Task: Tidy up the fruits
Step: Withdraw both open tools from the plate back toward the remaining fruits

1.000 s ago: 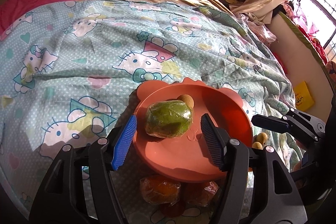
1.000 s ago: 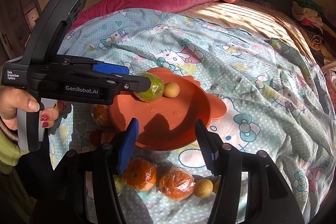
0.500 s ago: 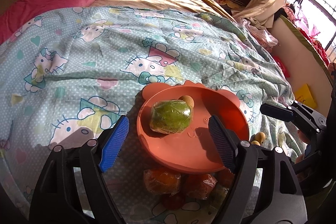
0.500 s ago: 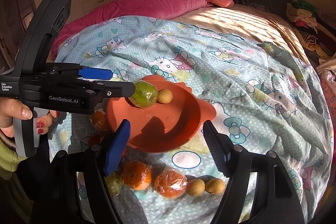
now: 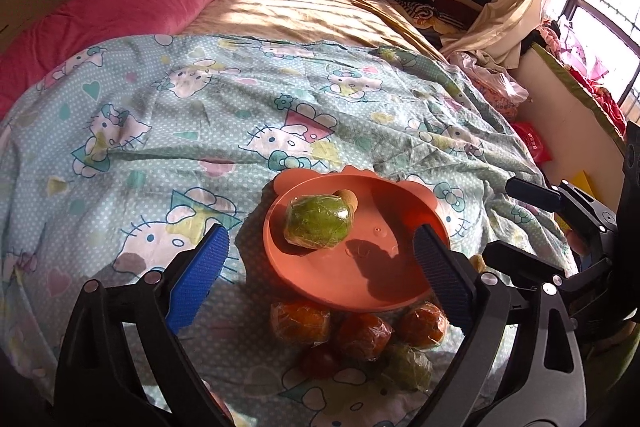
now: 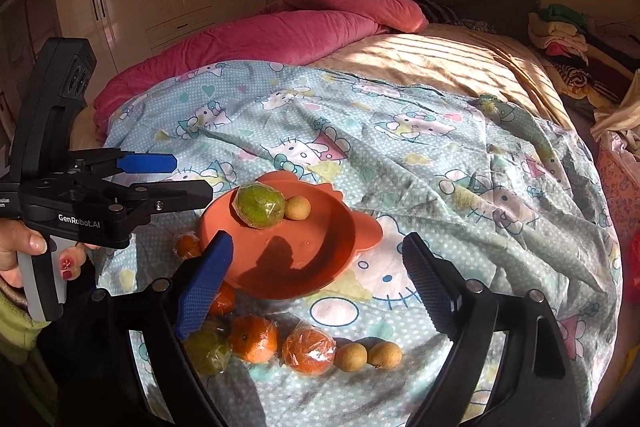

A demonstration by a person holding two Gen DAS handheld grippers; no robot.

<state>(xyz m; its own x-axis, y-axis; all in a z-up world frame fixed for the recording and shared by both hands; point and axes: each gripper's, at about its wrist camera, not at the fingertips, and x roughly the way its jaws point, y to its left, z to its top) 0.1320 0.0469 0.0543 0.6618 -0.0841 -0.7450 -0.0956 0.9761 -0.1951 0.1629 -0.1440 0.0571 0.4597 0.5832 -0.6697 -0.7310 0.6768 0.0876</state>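
Nothing is being gripped: the left gripper [image 5: 320, 263] and right gripper [image 6: 316, 283] are being opened wide at lower frame. Wrapped oranges [image 6: 308, 346] are being left on the bedspread [image 6: 400, 147] below centre; beyond, a green fruit [image 6: 260, 206] is being cradled in the orange plate [image 6: 320, 259], mid-frame.

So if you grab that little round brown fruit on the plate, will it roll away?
Probably, if nudged. The little brown fruit looks round and smooth, so it could roll across the orange plate. It leans against the wrapped green fruit, which may stop it on that side. It looks small, likely light.
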